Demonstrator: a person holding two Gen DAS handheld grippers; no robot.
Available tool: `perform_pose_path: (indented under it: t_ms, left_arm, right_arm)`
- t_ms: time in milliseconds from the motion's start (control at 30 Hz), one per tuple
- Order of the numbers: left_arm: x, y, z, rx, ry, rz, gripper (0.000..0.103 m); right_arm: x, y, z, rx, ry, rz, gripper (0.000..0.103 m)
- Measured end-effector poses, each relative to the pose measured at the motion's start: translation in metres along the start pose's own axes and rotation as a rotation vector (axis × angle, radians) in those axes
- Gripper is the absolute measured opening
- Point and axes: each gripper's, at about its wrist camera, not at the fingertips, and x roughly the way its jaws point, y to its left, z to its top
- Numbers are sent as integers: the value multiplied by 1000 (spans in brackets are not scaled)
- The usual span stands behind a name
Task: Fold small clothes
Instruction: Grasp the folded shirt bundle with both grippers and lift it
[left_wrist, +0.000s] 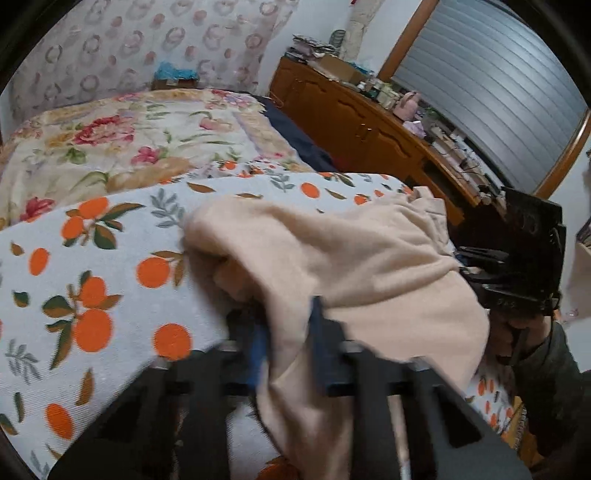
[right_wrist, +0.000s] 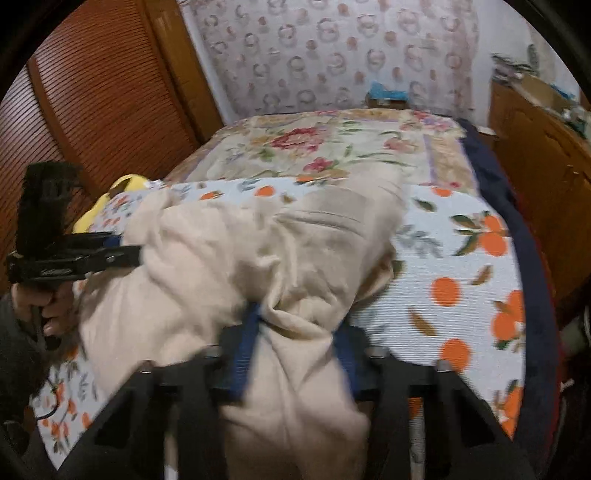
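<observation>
Pinching the beige garment (left_wrist: 354, 266) in both tools, you have the left gripper (left_wrist: 288, 332) clamped on a bunched fold that hangs between its fingers; your right gripper (right_wrist: 295, 332) is likewise closed on gathered cloth; ahead of both, the rest lies crumpled on the orange-print cover (right_wrist: 461, 288).
</observation>
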Motion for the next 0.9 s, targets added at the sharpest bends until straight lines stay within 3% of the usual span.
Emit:
perform_pose_path:
  t_ms: [133,233,400,633,900]
  left_arm:
    - [-19,-11,-2,18,-51,-4,13]
    - [-51,-18,-3,19,-121,-24,13]
    - [-106,-18,-19,4,-236,7,13]
    - [-178,17,-56,-69,-374,144,13]
    - [-227,77,-102,-206,-458,320,13]
  right_arm:
    - [-11,0,2,-44,-50,-24,17]
    - [-33,8,8,-73,-133,-28,16]
    - [-51,40,31,-174,-211,-11,15]
    - [-34,107,73,-332,-254,69,15]
    - [43,195,141,-545,-231,171,15]
